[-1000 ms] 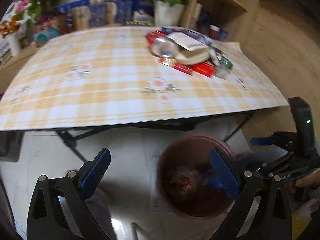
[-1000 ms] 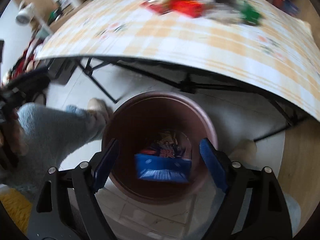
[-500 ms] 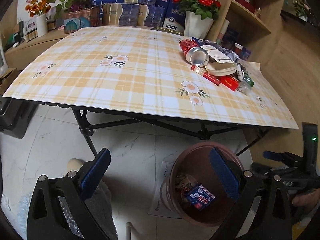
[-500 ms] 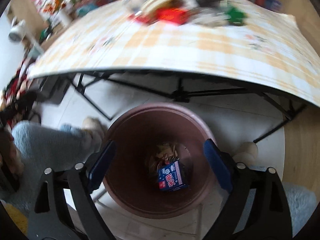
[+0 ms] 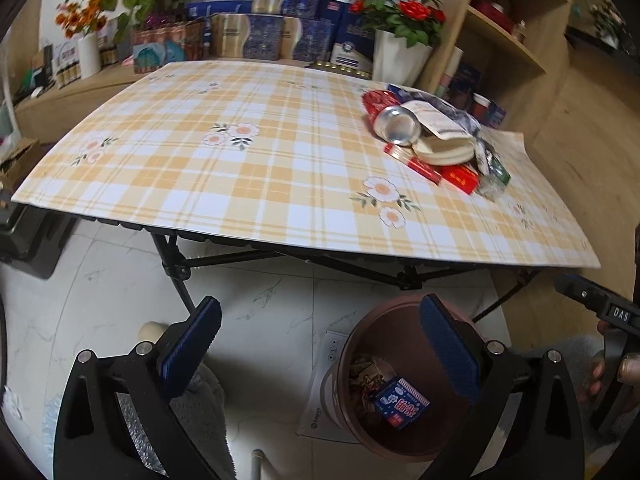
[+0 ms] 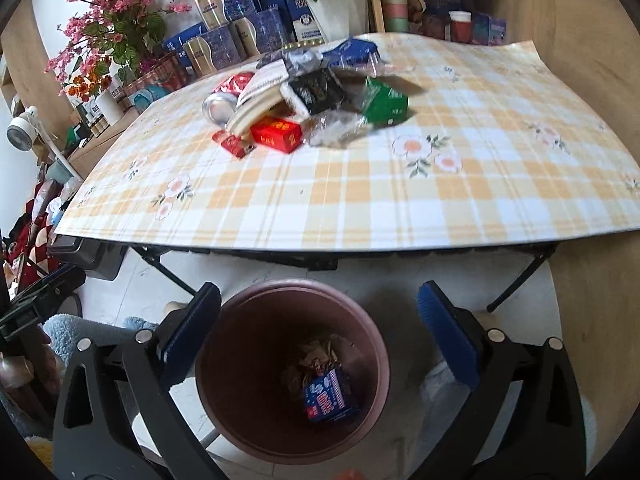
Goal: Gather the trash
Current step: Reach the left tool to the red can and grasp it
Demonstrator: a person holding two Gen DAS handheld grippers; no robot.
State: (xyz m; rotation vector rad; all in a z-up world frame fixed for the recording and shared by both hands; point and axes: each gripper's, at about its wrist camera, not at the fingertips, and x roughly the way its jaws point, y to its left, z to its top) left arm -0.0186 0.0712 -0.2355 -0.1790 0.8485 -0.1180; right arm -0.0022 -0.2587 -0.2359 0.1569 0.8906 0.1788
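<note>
wrist views angled down, sharing bin (image 5: 400,380), table (image 6: 360,208)

A lived-in room of a home. Before me stands a folding table (image 5: 248,184) on black crossed legs, covered with a yellow checked cloth printed with flowers. Behind it, a low wooden counter (image 5: 80,88) carries stacked blue-and-gold gift boxes (image 5: 256,32), a white pot of red roses (image 5: 400,20) and pink artificial blossoms (image 6: 108,20). Open wooden shelves (image 5: 508,44) rise to one side. The floor is white marble-look tile (image 5: 260,320), meeting wood boards (image 5: 592,140). A small white fan (image 6: 20,134) stands on one side.
</note>
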